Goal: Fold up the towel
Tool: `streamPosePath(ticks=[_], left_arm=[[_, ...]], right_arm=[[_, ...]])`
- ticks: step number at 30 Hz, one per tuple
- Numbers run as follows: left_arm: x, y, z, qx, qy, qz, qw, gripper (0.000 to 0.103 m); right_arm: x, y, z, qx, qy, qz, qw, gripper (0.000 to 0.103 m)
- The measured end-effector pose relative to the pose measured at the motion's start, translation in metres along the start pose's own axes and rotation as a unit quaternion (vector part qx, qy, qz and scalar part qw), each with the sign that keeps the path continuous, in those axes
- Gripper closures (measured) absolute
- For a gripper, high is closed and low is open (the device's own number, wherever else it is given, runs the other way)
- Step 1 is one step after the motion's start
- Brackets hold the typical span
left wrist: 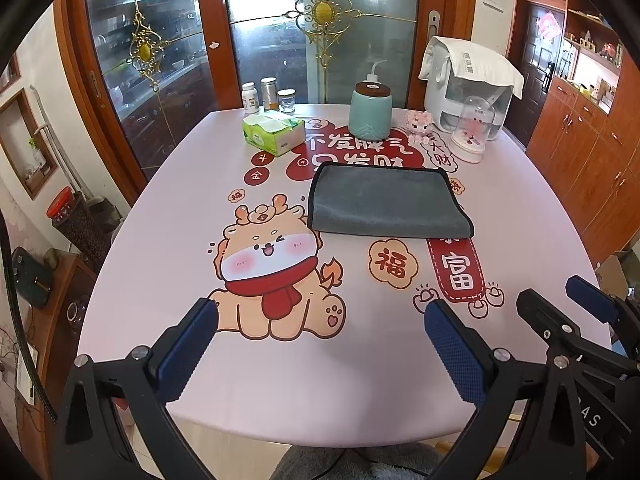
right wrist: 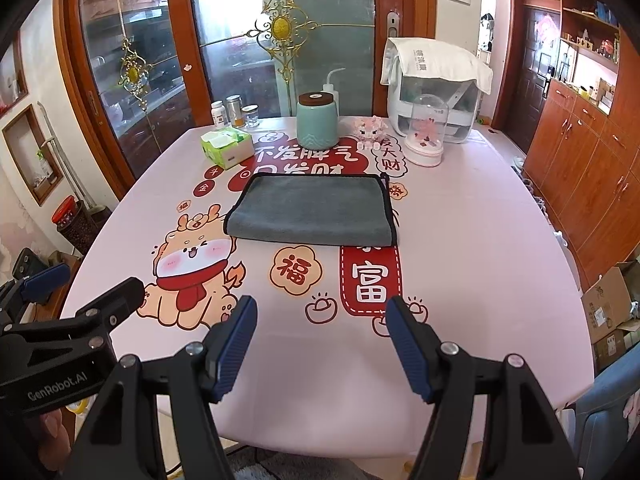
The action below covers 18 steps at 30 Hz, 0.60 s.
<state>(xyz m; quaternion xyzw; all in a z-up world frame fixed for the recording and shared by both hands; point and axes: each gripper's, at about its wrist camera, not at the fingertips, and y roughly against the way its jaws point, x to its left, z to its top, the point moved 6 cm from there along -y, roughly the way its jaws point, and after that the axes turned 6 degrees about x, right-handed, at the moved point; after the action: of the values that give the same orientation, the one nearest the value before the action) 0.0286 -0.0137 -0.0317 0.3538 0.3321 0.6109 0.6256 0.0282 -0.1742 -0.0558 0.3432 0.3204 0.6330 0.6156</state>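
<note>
Both tools are hovering over the near edge of the table (left wrist: 168, 208), and neither is carrying anything. The left gripper (left wrist: 320, 312) is standing with its blue-padded fingers (left wrist: 188, 344) spread wide; the right gripper (right wrist: 322, 312) is likewise gaping, with bare tablecloth showing between its pads (right wrist: 408, 344). In the left view the right tool is appearing just beside the left one, at the lower right.

Well beyond both tools, the grey towel (right wrist: 312, 212) is lying flat near the table's middle. It appears already doubled, with a rounded fold along its near edge and black-trimmed borders at the far edge and both ends. It is partly covering the red printed lettering.

The step in hand, judged from this layout, is the approach for a further fold. Doing it well is likely calling for each gripper to take one corner of the same short end, pinching all layers together, lifting only slightly, and laying edge on edge. The tissue box (right wrist: 226, 148), the green jar (right wrist: 316, 124) and the domed ornament (right wrist: 426, 132) are standing behind the towel, so the reach should be stopping short of them.
</note>
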Motion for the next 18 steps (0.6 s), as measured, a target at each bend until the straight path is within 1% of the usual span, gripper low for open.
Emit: streamPosePath(ticks=[18], left_arm=[[0.0004, 0.0003, -0.0028, 0.000, 0.000, 0.000, 1.0000, 0.000]], right_arm=[[0.0018, -0.0021, -0.0026, 0.003, -0.001, 0.000, 1.000, 0.036]])
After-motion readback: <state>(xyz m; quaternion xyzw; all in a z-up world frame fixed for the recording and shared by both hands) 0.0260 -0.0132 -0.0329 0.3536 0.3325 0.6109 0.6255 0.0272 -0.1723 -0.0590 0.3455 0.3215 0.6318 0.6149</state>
